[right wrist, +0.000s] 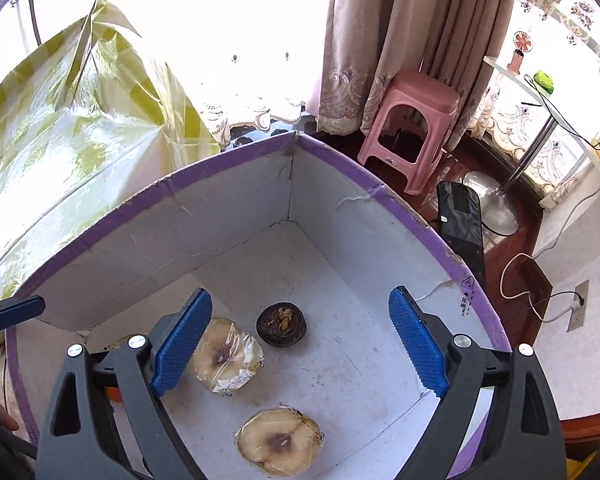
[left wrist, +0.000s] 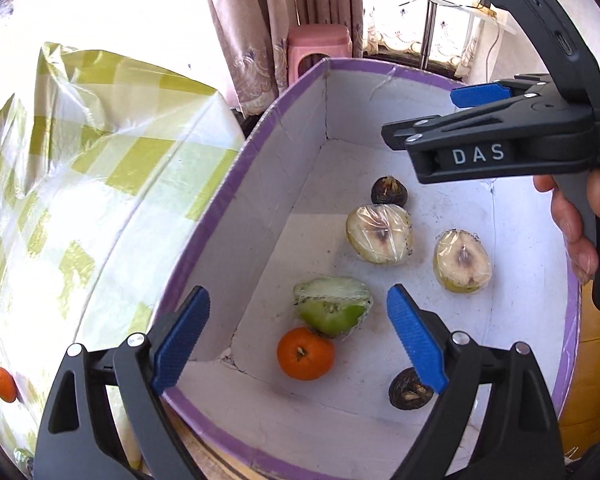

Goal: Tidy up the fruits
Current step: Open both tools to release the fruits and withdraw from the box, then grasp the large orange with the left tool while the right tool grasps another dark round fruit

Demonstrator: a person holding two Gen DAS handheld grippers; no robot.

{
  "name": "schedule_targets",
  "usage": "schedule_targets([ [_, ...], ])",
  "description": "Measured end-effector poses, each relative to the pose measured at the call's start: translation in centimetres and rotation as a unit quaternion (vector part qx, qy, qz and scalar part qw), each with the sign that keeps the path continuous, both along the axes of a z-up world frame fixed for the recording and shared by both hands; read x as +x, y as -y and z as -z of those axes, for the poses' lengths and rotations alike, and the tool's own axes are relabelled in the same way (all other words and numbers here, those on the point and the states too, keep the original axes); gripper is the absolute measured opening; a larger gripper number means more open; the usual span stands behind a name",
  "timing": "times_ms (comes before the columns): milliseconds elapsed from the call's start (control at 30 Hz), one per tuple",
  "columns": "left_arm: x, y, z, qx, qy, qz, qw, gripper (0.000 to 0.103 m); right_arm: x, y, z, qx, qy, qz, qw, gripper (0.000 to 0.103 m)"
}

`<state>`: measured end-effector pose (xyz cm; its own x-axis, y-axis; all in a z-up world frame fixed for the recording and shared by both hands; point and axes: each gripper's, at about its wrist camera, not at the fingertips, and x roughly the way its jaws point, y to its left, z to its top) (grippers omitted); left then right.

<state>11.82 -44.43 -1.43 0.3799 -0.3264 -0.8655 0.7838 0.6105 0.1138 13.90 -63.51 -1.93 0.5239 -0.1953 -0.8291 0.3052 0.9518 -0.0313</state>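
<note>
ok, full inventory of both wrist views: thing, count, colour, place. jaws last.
box: 1, white inside, purple rim, centre
mandarins: 2, orange, one in box, one on tablecloth
green wrapped half: 1, in box beside mandarin
pale wrapped halves: 2, in box, second
dark round fruits: 2, brown, in box, second
tablecloth: 1, yellow-green check
stool: 1, pink, floor
left gripper: jaws open
right gripper: jaws open

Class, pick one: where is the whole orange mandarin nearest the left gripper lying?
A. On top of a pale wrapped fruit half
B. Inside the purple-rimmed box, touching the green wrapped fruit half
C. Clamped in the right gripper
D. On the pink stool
B: the mandarin lies on the floor of the box, against the green wrapped half.
</note>
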Motion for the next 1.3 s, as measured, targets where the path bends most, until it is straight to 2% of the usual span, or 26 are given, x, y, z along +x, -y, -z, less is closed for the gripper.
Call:
schedule_targets([
  [300,-1.1,-4.8,-3.3,-0.058,0.051,-0.076,0.9941,0.090,-0.8,-2.2,-3.1,0.017,0.051,-0.026,0.998,0.087],
  [500,-2.0,-9.8,-4.8,-0.093,0.097,-0.119,0.9838,0.090,-1.1,-5.4,-4.4,0.028,0.067,-0.061,0.995,0.087],
  [667,-2.9,-15.4,-6.5,-0.116,0.119,-0.177,0.9701,0.090,-1.3,-9.3,-5.3,0.037,0.079,-0.109,0.990,0.087],
  [933,-3.8,-25.5,-7.7,-0.141,0.109,-0.289,0.9406,0.090,-1.5,-16.7,-5.2,0.039,0.075,-0.196,0.977,0.088],
  [1033,-4.0,-28.3,-7.4,-0.137,0.103,-0.323,0.9308,0.090,-1.6,-19.1,-5.0,0.046,0.073,-0.217,0.972,0.088],
  [1233,-3.3,-32.9,-5.9,-0.176,0.047,-0.372,0.9104,0.090,-2.2,-23.4,-4.5,0.058,0.069,-0.259,0.962,0.088],
  [1300,-2.9,-33.6,-5.5,-0.177,0.034,-0.386,0.9046,0.088,-2.3,-24.7,-4.2,0.059,0.065,-0.273,0.958,0.088],
])
